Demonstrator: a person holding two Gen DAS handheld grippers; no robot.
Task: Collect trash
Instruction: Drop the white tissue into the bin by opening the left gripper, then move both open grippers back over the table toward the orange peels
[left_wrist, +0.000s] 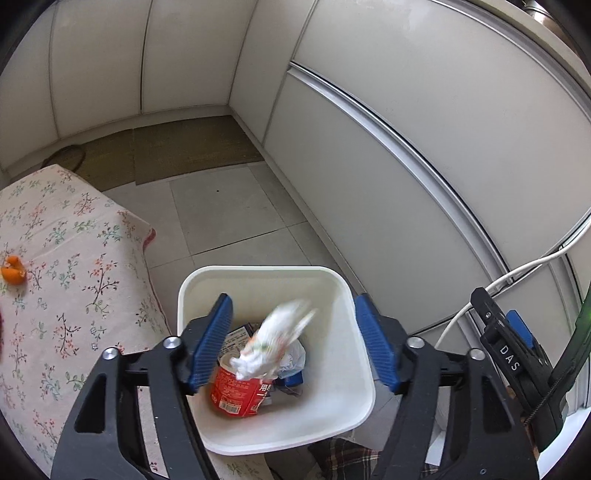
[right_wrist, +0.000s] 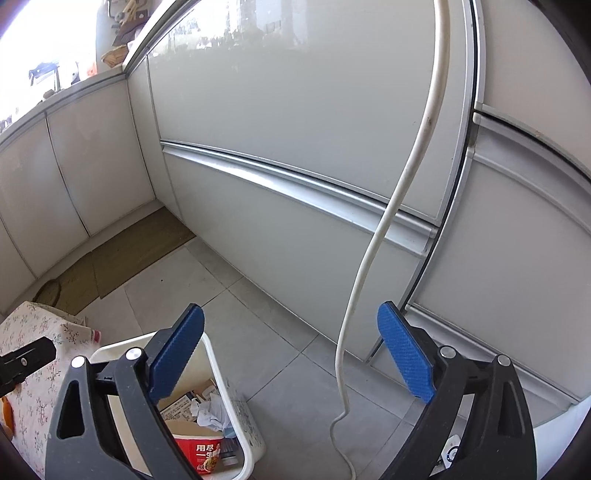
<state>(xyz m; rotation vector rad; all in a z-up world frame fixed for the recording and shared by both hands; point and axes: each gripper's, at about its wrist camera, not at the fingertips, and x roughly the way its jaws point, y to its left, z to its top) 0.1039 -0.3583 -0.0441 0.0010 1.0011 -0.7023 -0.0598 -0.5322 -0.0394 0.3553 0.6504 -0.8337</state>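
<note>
Risk first: orange peel (left_wrist: 13, 270) sits on the floral-covered surface (left_wrist: 74, 258), well left of the bin (left_wrist: 354, 295), and looks the likeliest piece left to collect. Reaching for it across the cloth could snag fabric in the pads. White cable (right_wrist: 369, 251) hangs beside the right tool (right_wrist: 291, 358) and trails on the floor; it could catch a finger on the swing back.

Left tool (left_wrist: 293, 341) stands spread, nothing pinched. Crumpled wrapper (left_wrist: 273, 339), blurred, lies between its pads but clear of both, over the bin, just above the red cup (left_wrist: 236, 395). It could bounce off the cup, though the bin walls should contain it.

Right tool spread wide, empty, aimed past the bin's right rim at floor and cabinet (right_wrist: 295, 110).
</note>
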